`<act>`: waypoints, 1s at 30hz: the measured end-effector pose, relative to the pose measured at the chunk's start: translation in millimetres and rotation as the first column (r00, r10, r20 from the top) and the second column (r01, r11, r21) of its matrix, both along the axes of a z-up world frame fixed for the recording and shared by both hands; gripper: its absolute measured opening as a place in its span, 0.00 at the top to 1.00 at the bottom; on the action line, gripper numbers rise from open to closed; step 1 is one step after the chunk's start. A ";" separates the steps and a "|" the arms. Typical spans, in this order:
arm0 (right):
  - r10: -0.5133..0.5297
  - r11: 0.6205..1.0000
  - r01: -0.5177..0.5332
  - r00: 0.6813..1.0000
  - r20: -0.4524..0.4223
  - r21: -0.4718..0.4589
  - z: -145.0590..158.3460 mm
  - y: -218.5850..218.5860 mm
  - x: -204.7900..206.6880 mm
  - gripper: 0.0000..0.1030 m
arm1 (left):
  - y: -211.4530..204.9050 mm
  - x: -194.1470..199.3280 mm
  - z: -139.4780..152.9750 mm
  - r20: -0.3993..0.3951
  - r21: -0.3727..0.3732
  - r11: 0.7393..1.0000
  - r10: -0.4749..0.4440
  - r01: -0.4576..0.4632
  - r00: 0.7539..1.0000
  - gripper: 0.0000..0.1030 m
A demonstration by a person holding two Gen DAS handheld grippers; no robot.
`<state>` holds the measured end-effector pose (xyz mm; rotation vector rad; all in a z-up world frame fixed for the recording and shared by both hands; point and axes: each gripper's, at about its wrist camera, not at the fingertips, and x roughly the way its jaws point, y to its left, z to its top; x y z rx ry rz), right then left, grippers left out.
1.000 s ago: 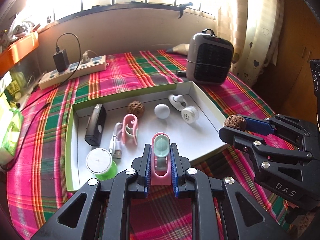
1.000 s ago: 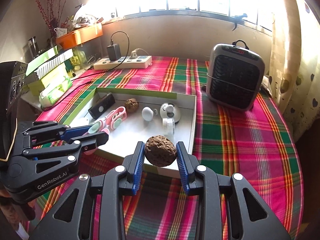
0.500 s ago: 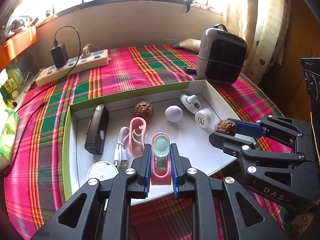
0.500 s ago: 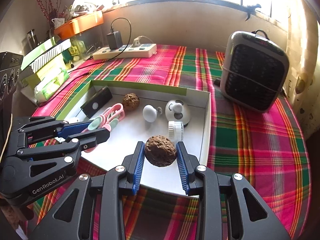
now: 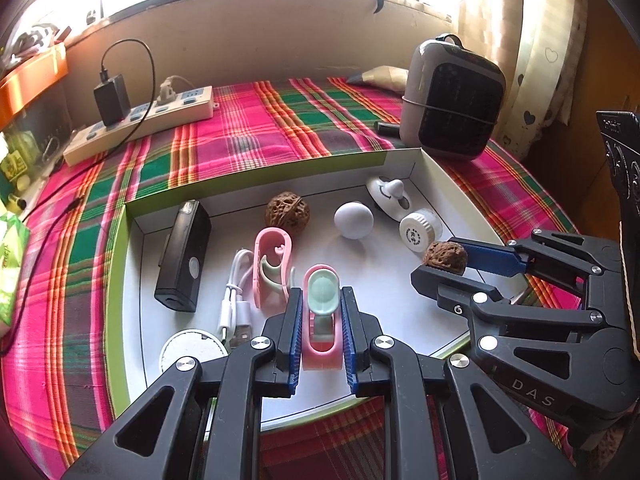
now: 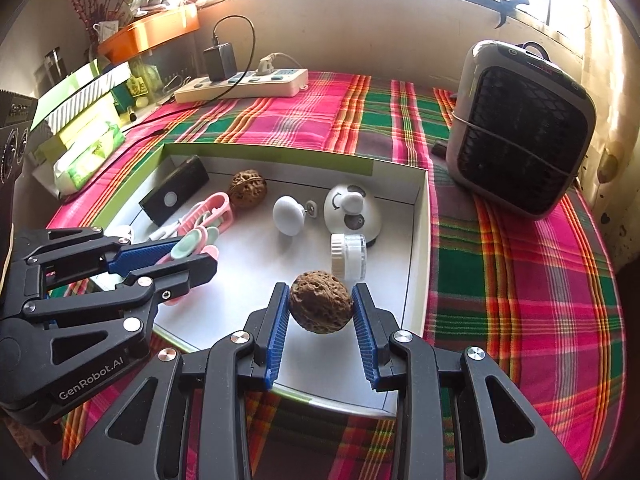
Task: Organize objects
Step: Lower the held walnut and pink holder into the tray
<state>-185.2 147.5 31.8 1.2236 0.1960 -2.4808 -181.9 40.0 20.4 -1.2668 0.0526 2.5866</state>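
Over tray (image 6: 420, 216): right tool (image 6: 321, 312) level, gripping walnut (image 6: 320, 307); left tool (image 5: 320, 320) apparently clamping clip (image 5: 321, 316).

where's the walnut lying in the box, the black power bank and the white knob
walnut lying in the box (image 5: 288, 214), left wrist view, its wrinkled shell
black power bank (image 5: 183, 256), left wrist view, its top face
white knob (image 5: 353, 220), left wrist view, its round head

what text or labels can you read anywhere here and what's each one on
"GenRobot.AI": side of the left gripper, seen from the right wrist.
"DAS": body of the right gripper, seen from the left wrist.
Green packet: print too blurred to read.
White round cap: print too small to read.
Heater: red display unreadable.
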 end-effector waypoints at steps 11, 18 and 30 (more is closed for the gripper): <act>0.002 1.000 -0.001 1.000 -0.009 0.021 -2.4 -3.7 -0.7 0.67 | 1.1 -1.8 -4.1 0.014 -0.006 1.000 0.003 -0.003 1.000 0.85; -0.001 1.000 0.001 1.000 -0.012 0.029 -2.5 -5.7 -1.6 0.67 | 1.2 -1.2 -4.0 0.014 -0.013 1.000 0.006 -0.006 1.000 0.85; -0.010 0.999 0.010 1.000 -0.021 0.039 -2.1 -5.9 0.5 0.67 | 1.2 -1.5 -4.4 0.016 -0.019 1.000 0.012 -0.012 1.000 0.84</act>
